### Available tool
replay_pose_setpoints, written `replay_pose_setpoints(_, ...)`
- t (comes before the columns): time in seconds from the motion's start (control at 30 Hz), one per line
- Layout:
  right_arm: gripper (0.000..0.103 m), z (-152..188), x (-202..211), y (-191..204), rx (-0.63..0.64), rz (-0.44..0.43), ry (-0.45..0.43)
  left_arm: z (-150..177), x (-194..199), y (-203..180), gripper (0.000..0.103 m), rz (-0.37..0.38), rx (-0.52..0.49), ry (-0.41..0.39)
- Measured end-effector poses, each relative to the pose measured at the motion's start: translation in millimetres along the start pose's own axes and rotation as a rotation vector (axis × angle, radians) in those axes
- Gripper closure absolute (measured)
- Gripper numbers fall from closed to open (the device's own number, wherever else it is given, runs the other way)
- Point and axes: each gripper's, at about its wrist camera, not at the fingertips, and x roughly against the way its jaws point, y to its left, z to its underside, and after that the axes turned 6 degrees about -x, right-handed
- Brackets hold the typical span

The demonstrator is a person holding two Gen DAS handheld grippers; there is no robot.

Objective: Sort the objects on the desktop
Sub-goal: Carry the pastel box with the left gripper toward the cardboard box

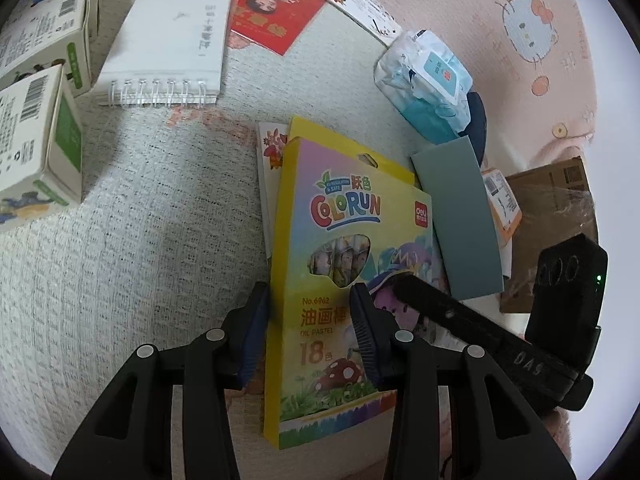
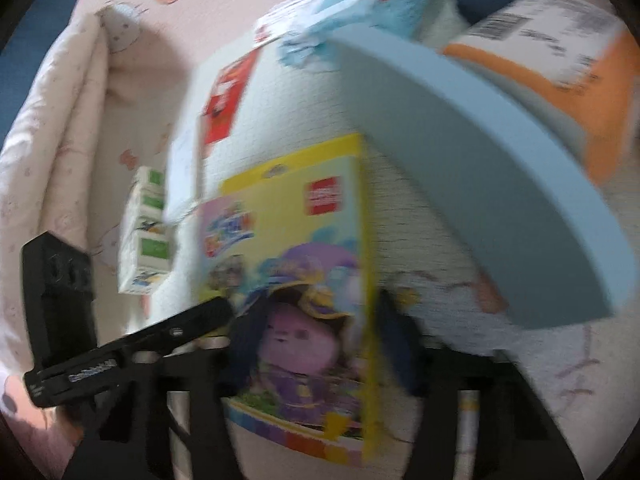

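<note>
A white knitted cloth [image 1: 140, 220] covered the desk, with a pink cartoon-print blanket [image 1: 520, 40] bunched behind it. The pastel box [image 1: 344, 248] lay near the middle, overlapping a card [image 1: 269, 148] and lying just beside a grey-blue pad [image 1: 456, 216]. Our left gripper [image 1: 310, 328] stood about half open, its fingers [image 1: 256, 328] flanking the box's near half; the left pad seemed to touch the box edge, the right one sat over the printed face, so we judged no firm hold. Our right gripper [image 2: 316, 344] also straddled the box, roughly half open, but blur kept us from telling whether its pads pressed it. With both tools on one flat carton, we risked the fingers knocking together, or the box skidding on the cloth and dragging the card and pad along. A pinch across the thin faces might have buckled the window. The spiral notebook [image 1: 164, 40], red booklet [image 1: 276, 12], wipes [image 1: 424, 80] and three cartons [image 1: 40, 136] stayed well apart. The right view was smeared throughout; the brown box [image 1: 548, 208] was cut off, and what lay under the pad was hidden.
</note>
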Motion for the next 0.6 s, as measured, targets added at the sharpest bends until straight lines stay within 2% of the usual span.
replay_pose_setpoints(0.1,0.064,0.5,4.2,-7.5,-0.057,-0.034,-0.024,4.0,3.0,-1.8,0.059,0.000,0.015,-0.011)
replay_pose_setpoints(0.2,0.064,3.2,12.1,9.0,0.018,0.002,-0.051,12.1,12.3,-1.9,0.059,0.015,0.043,-0.042)
replay_pose_setpoints(0.33,0.068,9.5,29.4,18.6,0.049,-0.022,-0.088,19.0,29.3,-2.8,0.058,0.041,0.063,-0.099)
replay_pose_setpoints(0.43,0.068,15.7,45.7,23.8,0.063,-0.027,-0.126,20.7,40.4,-13.1,0.058,0.058,0.038,-0.134)
replay_pose_setpoints(0.6,0.068,25.0,87.6,28.4,0.044,-0.060,-0.244,21.9,62.9,-42.5,0.058,0.099,-0.035,-0.200)
